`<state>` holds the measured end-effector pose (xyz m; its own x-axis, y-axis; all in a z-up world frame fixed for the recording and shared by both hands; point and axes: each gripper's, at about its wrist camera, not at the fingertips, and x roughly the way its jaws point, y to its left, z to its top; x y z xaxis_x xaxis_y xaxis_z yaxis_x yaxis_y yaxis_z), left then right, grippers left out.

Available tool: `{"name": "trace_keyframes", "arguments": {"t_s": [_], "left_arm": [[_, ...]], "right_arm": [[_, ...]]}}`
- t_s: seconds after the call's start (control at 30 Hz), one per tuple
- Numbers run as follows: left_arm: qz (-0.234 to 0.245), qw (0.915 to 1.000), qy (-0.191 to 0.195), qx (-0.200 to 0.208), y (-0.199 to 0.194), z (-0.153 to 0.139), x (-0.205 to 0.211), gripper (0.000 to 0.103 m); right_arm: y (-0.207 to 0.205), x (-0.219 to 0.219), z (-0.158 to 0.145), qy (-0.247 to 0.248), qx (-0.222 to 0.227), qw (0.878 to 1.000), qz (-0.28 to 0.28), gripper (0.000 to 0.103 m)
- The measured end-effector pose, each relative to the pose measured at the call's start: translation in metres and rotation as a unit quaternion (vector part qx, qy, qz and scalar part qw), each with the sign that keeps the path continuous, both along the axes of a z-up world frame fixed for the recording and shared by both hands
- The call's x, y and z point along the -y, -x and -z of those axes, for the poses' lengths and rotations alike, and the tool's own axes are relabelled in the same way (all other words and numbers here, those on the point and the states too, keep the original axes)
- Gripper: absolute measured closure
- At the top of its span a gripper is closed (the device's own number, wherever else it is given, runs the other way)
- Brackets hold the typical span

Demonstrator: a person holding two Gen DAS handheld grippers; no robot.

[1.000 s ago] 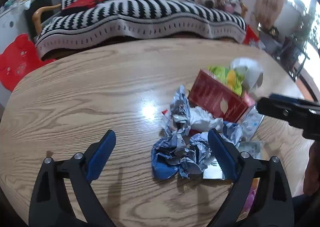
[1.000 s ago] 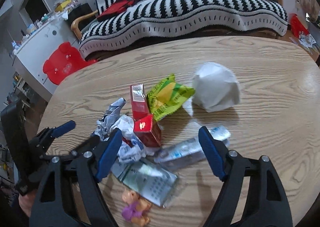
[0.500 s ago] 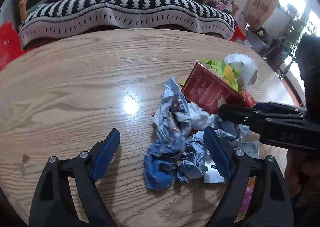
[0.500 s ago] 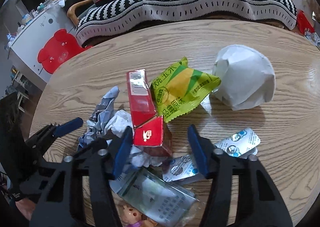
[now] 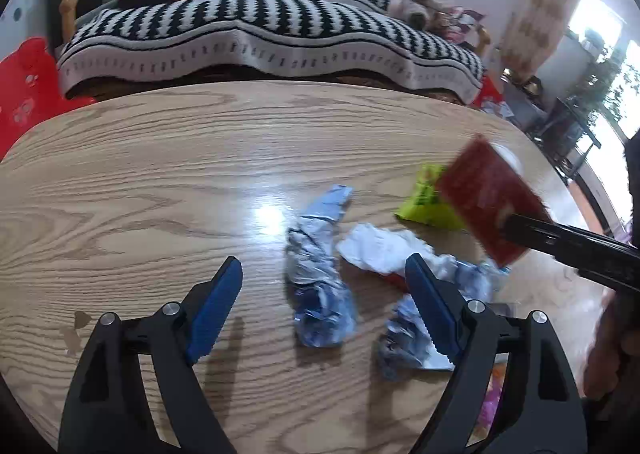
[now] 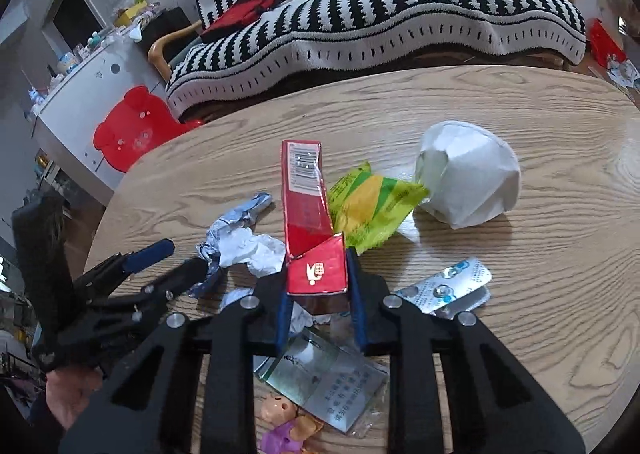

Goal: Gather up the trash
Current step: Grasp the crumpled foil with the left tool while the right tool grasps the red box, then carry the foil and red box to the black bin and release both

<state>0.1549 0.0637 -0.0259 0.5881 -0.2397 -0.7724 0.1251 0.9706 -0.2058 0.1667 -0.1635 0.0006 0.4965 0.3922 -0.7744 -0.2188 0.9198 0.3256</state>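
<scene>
Right hand-held gripper (image 6: pixel 318 296) was closing on the red carton (image 6: pixel 306 210), pads pinching it, lifted above the tabletop (image 6: pixel 500 114). Left hand-held gripper (image 5: pixel 326 294) stood spread over crumpled foil (image 5: pixel 320 286); only the right view showed blister packs (image 6: pixel 448 288).

Window glare, motion blur, fisheye warp

Red carton (image 6: pixel 308 214) w/ barcode, tilted up, near end open. Green-yellow snack wrapper (image 6: pixel 372 210) just beside it; white paper wad (image 6: pixel 468 178) further right. Crumpled foil (image 5: pixel 316 274) + tissue (image 5: pixel 380 246) left; blister pack (image 6: pixel 448 286), clear packet (image 6: pixel 328 382) near.
</scene>
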Motion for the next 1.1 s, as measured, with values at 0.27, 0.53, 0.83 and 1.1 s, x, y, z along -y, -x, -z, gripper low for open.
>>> {"name": "trace_keyframes", "arguments": {"t_s": [0.27, 0.53, 0.83, 1.1], "left_arm": [[0.035, 0.9925, -0.117, -0.01, -0.001, 0.022, 0.022, 0.05], [-0.006, 0.9945, -0.099, 0.033, 0.015, -0.018, 0.011, 0.08], [-0.037, 0.9941, -0.072, 0.072, 0.039, -0.061, 0.021, 0.08], [0.042, 0.9955, -0.067, 0.052, 0.054, -0.069, 0.105, 0.08]], "right_arm": [[0.004, 0.01, -0.01, -0.011, 0.016, 1.0, 0.011, 0.08], [0.016, 0.021, -0.028, -0.037, 0.04, 0.998, 0.013, 0.081], [0.047, 0.058, -0.052, -0.07, 0.065, 0.995, 0.014, 0.081], [0.087, 0.138, -0.058, -0.017, 0.068, 0.994, 0.082, 0.081]]}}
